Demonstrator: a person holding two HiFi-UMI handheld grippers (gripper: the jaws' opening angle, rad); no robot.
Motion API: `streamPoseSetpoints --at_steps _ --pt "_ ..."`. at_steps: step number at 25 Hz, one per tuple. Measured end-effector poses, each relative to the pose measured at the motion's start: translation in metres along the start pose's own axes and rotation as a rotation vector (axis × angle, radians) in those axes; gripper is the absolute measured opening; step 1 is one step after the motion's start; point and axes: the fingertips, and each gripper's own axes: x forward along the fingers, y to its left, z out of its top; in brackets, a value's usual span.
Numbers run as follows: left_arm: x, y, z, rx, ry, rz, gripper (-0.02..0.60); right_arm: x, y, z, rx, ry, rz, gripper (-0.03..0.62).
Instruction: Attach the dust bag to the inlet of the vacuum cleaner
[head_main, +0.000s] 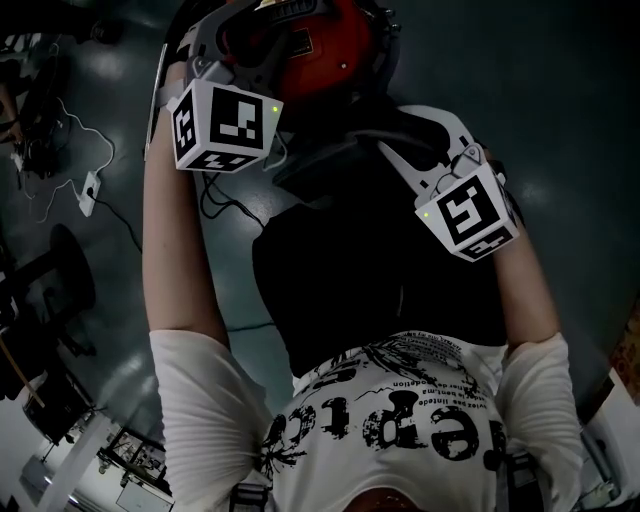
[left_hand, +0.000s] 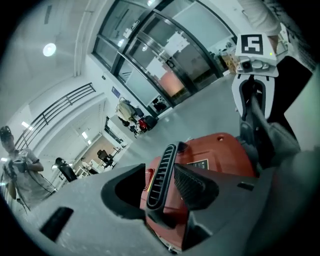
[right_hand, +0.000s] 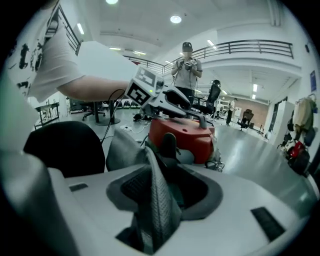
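We look down past a white printed shirt (head_main: 400, 420) at the red vacuum cleaner (head_main: 320, 45), which stands on the grey floor (head_main: 560, 90) at the top of the head view; the dust bag (head_main: 380, 280) shows there as a dark mass between the two forearms, just below the vacuum cleaner and in front of the shirt. The left gripper (left_hand: 159, 170) reaches onto the vacuum cleaner's top; its jaws stand wide apart, and a black slotted handle (left_hand: 161, 177) of the machine rises between them, with red casing showing in the gap on one side, so we see no clamp on it. The right gripper (right_hand: 167, 180) points at the machine from the other side; its jaws are also spread wide, and a grey fold of the dust bag's fabric stands loosely between them, draped over one pad, not pinched. Each gripper's marker cube shows in the other's view. A white power strip (head_main: 88, 190) with its cable lies on the floor at the left; a person (right_hand: 186, 70) stands well behind the vacuum cleaner.
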Motion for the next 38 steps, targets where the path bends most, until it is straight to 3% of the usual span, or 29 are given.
streamPoseSetpoints --at_steps 4,6,9,11,14,20,23,25,28,33,38 --pt "-0.050 0.011 0.033 -0.121 -0.135 0.091 0.173 -0.028 -0.006 0.046 0.096 -0.168 -0.001 0.160" --pt "-0.077 0.009 0.048 -0.231 -0.211 0.126 0.173 -0.044 -0.020 0.070 0.174 -0.281 -0.031 0.158" --pt "-0.105 -0.018 0.059 -0.541 -0.311 0.133 0.151 -0.060 -0.044 0.083 0.205 -0.398 -0.169 0.156" --pt "-0.123 -0.033 0.057 -0.748 -0.336 0.176 0.059 -0.059 -0.047 0.079 0.229 -0.406 -0.238 0.142" --pt "-0.145 -0.040 0.043 -0.914 -0.306 0.279 0.005 -0.053 -0.044 0.073 0.278 -0.400 -0.292 0.003" --pt "-0.167 -0.009 0.039 -0.949 -0.282 0.349 0.005 -0.062 -0.046 0.101 0.324 -0.404 -0.274 0.003" --pt "-0.177 0.033 0.060 -0.927 -0.275 0.324 0.005 -0.082 -0.056 0.133 0.354 -0.368 -0.261 0.003" --pt "-0.192 0.062 0.080 -0.890 -0.249 0.288 0.005 -0.102 -0.061 0.157 0.339 -0.323 -0.274 0.003" --pt "-0.235 0.111 0.112 -0.850 -0.206 0.322 0.005 -0.143 -0.067 0.197 0.365 -0.280 -0.315 0.003" --pt "-0.307 0.164 0.174 -0.990 -0.163 0.373 0.005 -0.224 -0.074 0.292 0.365 -0.272 -0.372 0.003" --pt "-0.379 0.191 0.265 -1.013 -0.156 0.335 0.005 -0.312 -0.065 0.395 0.235 -0.277 -0.391 0.003"
